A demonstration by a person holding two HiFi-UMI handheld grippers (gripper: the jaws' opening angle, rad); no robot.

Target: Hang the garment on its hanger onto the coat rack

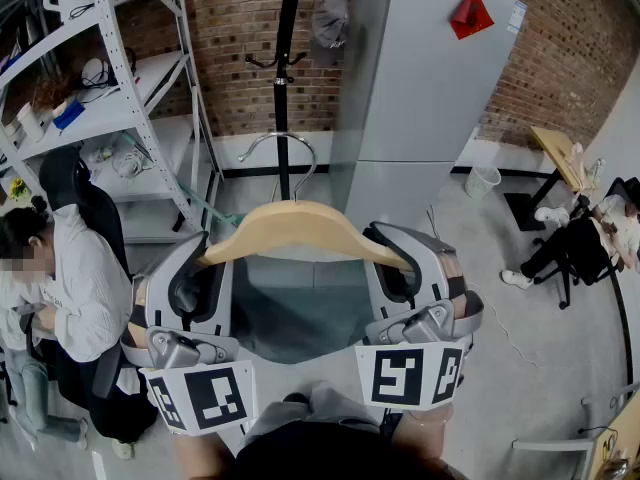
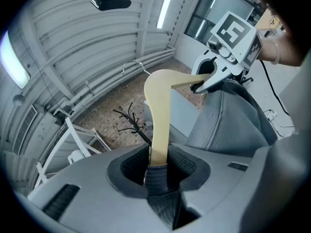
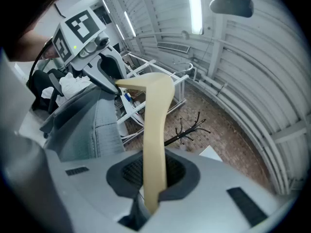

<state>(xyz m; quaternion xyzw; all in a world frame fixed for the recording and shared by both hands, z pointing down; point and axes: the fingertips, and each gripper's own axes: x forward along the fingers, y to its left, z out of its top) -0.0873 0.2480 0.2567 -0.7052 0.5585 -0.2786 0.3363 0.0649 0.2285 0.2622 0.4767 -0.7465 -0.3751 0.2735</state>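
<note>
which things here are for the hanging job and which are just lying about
For the job: wooden hanger, grey garment, coat rack, left gripper, right gripper.
Lying about: shelving unit, white waste bin, red triangular sign.

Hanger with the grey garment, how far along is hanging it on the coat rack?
Done: the garment is on the hanger. In hand: left tool and right tool each clamp a hanger end, facing the coat rack. Still to do: getting its hook over a rack arm.
</note>
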